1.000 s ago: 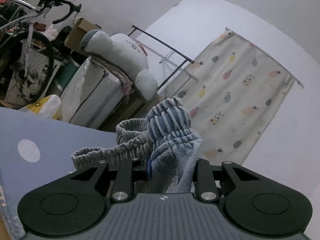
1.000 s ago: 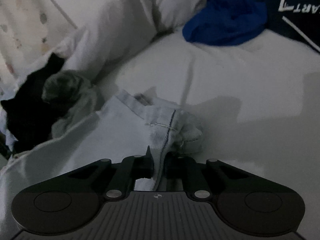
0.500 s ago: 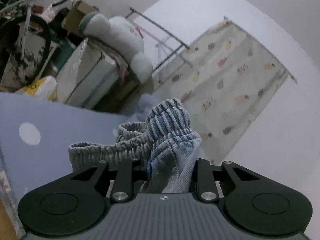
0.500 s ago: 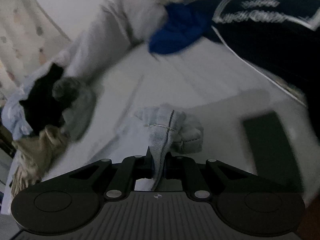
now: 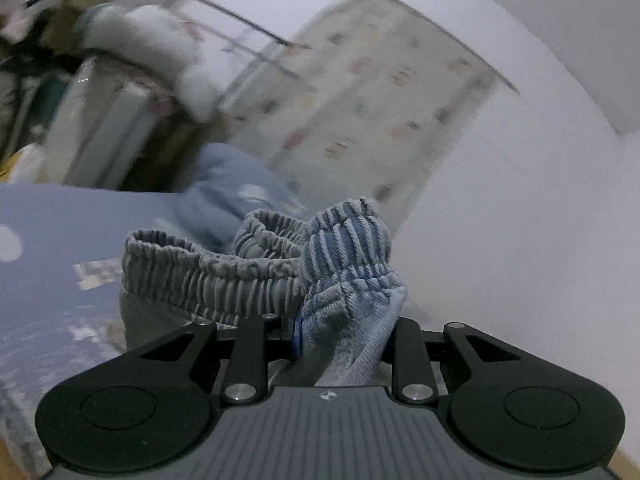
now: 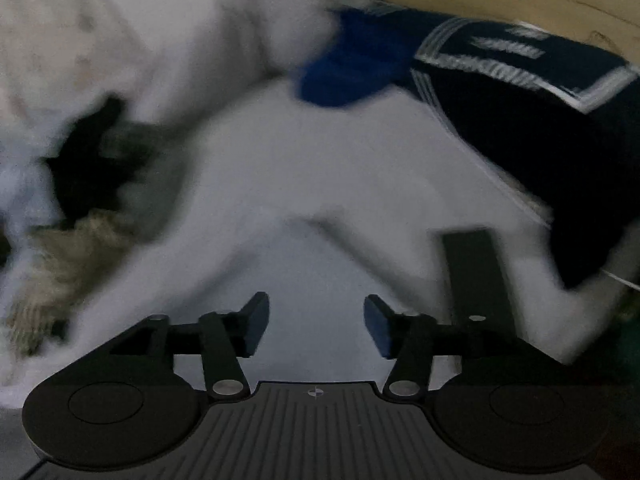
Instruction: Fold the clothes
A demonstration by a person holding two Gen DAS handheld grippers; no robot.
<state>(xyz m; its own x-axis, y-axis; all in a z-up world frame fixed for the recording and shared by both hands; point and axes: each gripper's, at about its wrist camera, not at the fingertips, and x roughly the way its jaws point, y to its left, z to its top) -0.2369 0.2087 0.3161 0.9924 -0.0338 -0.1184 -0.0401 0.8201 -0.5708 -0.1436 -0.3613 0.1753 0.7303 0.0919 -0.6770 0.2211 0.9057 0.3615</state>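
My left gripper [image 5: 344, 332] is shut on a bunched fold of light blue denim shorts [image 5: 348, 264]; their ribbed elastic waistband [image 5: 208, 276] loops out to the left, held up in the air. In the right wrist view my right gripper [image 6: 316, 320] has its jaws opening, with nothing between the blue pads [image 6: 376, 326]. Below it lies a pale garment [image 6: 320, 248] spread over the white bed sheet [image 6: 304, 152]; the view is blurred by motion.
On the bed lie a bright blue garment [image 6: 340, 80], a navy garment with white stripes [image 6: 520, 112], a black and grey pile [image 6: 100, 168], a tan cloth [image 6: 64, 264] and a dark flat slab [image 6: 476, 276]. Left view: blue bedding [image 5: 60, 240], a plush toy [image 5: 160, 40], a patterned curtain [image 5: 380, 100].
My right gripper let go of the pale fabric corner, opened and rose away from the bed. The left gripper swung sideways, still holding the shorts.
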